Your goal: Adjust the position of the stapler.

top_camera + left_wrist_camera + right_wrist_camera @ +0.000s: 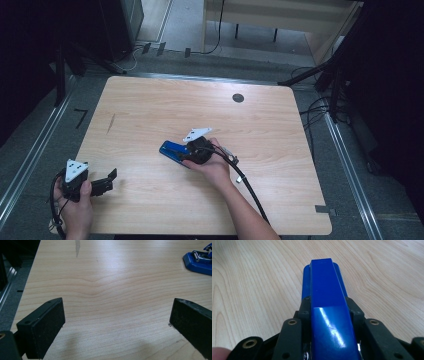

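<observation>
- The work in hand is the pickup of a blue stapler (pixel 172 150), which lies near the centre of the wooden table (pixel 150 100), its front end toward 10 o'clock in the high view.
- The right gripper (pixel 192 152) sits at the 4 o'clock end of the stapler. In the right gripper view its two black jaws stand tight against both flanks of the blue stapler (pixel 328 305), about midway along its body.
- State of the right tool: jaws drawn in to the stapler's width, pads pressing on its sides; the stapler is gripped.
- The stapler's base appears to rest on the table; no gap under it can be made out, so a lift is judged not yet begun.
- The left gripper (pixel 102 184) lies low at 7 o'clock of the table, near the front edge, well apart from the stapler.
- State of the left tool: jaws wide apart, nothing between them; bare table (pixel 105 302) lies ahead of them, with the stapler (pixel 198 261) at 2 o'clock in the left gripper view.
- Done so far, as judged: approach and closing of the right jaws on the stapler.
- Left to do, as judged: raise the stapler and carry it to wherever it belongs; no destination is evident.
</observation>
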Motion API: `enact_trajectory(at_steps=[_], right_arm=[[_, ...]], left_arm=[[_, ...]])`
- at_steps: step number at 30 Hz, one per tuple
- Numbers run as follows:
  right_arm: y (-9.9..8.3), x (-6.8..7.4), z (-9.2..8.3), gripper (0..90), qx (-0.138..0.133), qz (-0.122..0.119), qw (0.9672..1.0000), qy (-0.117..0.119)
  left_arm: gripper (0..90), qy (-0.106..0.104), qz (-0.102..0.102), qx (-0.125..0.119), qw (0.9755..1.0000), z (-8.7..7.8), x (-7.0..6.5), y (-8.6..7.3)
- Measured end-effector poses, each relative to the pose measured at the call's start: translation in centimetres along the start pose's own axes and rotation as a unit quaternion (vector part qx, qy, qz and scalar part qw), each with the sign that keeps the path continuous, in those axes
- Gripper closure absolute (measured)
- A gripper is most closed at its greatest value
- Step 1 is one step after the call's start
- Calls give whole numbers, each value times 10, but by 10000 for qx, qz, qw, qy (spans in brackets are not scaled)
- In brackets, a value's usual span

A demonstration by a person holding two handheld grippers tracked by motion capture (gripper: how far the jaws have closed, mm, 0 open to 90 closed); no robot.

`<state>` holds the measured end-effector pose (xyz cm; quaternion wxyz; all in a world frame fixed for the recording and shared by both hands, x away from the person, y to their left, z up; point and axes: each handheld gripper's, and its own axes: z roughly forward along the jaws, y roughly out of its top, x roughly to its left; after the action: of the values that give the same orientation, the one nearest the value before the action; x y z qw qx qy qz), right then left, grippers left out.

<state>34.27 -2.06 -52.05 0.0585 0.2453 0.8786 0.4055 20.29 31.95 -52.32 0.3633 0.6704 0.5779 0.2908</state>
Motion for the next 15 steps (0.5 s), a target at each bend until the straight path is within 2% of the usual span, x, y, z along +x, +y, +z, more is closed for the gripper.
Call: enact_trajectory(at_steps=[8,15], right_arm=[[-4,4,-6,669,67,-94,9999,56],[-13,6,-14,669,65,-314,9994,163]], left_arm=[[5,-3,8,-57,10000,-1,0,-1],[5,-22,-45,-104,9999,-2,1,-1]])
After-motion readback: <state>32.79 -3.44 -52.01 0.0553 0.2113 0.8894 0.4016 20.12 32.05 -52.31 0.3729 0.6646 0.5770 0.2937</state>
